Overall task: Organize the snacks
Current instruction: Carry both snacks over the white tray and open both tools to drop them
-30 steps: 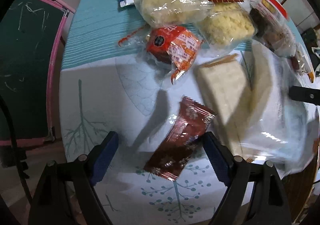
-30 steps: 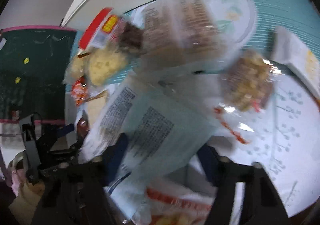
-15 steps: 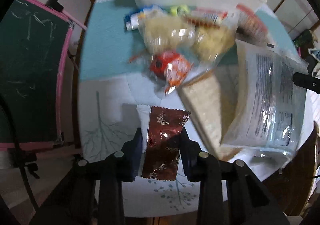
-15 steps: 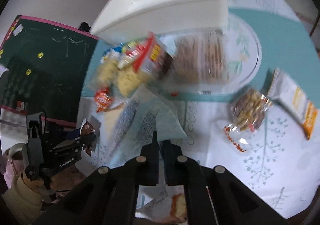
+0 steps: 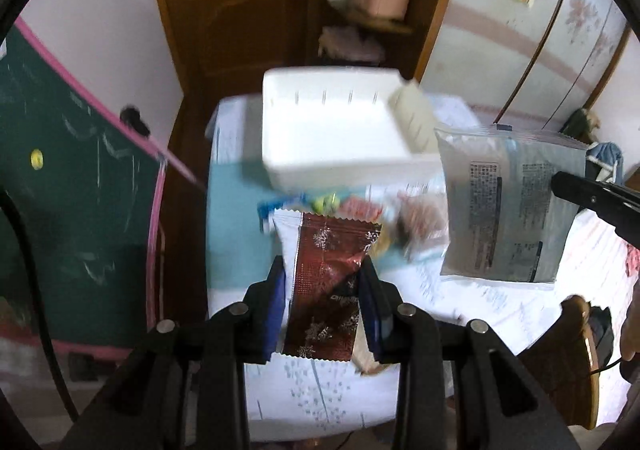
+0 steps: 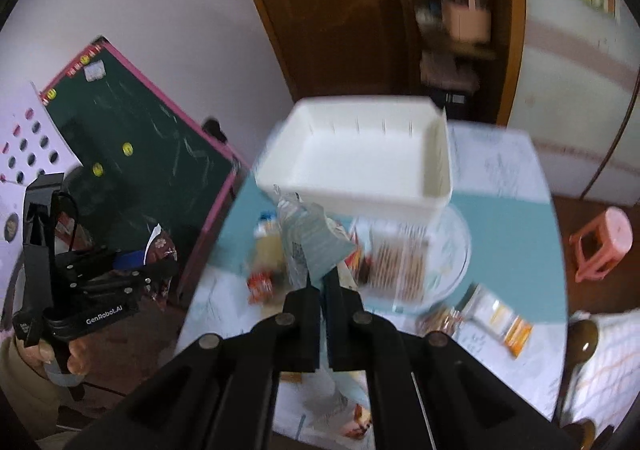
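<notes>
Lifted clear of the desk (image 5: 500,302), a dark red snack packet (image 5: 326,282) is pinched by the left tool (image 5: 322,290); a grey zip bag (image 5: 508,206) is nipped at its edge by the right tool (image 6: 318,282). Both are judged light, limp and slippery, best gripped mid-body. An empty white bin (image 5: 340,166) is noted at the far edge.

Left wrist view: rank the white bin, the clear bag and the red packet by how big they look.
1. White bin.
2. Clear bag, close behind the bin, and nearer the camera, so unsure.
3. Red packet, smallest, though nearest.
</notes>
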